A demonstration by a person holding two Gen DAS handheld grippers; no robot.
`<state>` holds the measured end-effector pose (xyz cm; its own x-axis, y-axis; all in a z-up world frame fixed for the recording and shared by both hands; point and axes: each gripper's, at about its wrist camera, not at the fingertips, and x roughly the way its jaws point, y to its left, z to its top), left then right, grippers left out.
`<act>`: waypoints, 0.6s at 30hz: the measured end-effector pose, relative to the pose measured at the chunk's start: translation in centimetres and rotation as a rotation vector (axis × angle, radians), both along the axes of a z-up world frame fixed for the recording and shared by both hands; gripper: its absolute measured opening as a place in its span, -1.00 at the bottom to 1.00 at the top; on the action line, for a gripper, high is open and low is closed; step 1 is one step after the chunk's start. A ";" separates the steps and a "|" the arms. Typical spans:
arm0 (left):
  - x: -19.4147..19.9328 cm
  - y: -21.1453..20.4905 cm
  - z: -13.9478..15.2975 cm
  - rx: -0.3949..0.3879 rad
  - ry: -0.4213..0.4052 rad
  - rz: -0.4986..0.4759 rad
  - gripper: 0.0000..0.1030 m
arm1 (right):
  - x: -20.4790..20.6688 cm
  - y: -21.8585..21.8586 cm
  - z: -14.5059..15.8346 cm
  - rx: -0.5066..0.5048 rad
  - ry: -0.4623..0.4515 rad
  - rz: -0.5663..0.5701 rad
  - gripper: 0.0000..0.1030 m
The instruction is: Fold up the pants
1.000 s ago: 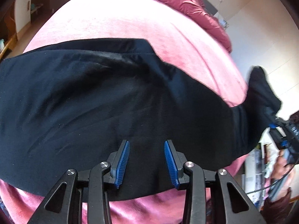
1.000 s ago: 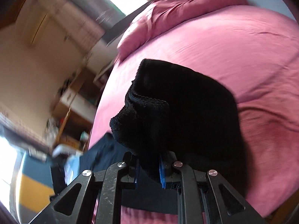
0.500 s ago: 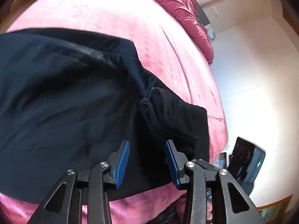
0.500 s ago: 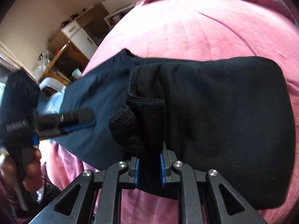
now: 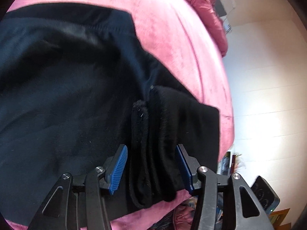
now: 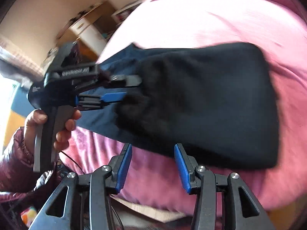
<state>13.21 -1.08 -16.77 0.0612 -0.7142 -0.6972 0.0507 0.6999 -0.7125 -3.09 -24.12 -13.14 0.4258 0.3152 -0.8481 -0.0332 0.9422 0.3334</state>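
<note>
Dark pants lie on a pink bed, with the leg end folded back over them. In the left wrist view the bunched cuffs sit between the fingers of my left gripper. Its jaws are opening, and a gap shows at the left pad. The right wrist view shows the folded pants as a dark block on the bed. My right gripper hovers at their near edge, its jaws opening with nothing gripped. My left gripper reaches in from the left at the cuffs.
A hand in a maroon sleeve holds the left gripper. A maroon duvet lies at the far end of the bed, by a white wall. A dark device sits low on the right. Cabinets stand beyond the bed.
My right gripper let go of the cuff, dropped it onto the pants and pulled back, its jaws now apart. My left gripper slid right over the cuffs and widened.
</note>
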 end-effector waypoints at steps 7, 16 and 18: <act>0.2 -2.5 0.3 0.010 -0.043 -0.049 -0.68 | -5.0 -8.8 -1.2 -0.086 0.067 -0.331 0.14; 0.3 -2.4 6.1 -0.121 -0.156 -0.056 -0.71 | -1.5 -6.2 -3.5 -0.166 0.057 -0.329 0.14; 0.2 -2.5 7.2 -0.138 -0.184 -0.070 -0.71 | -0.4 -5.9 -3.6 -0.208 0.035 -0.360 0.10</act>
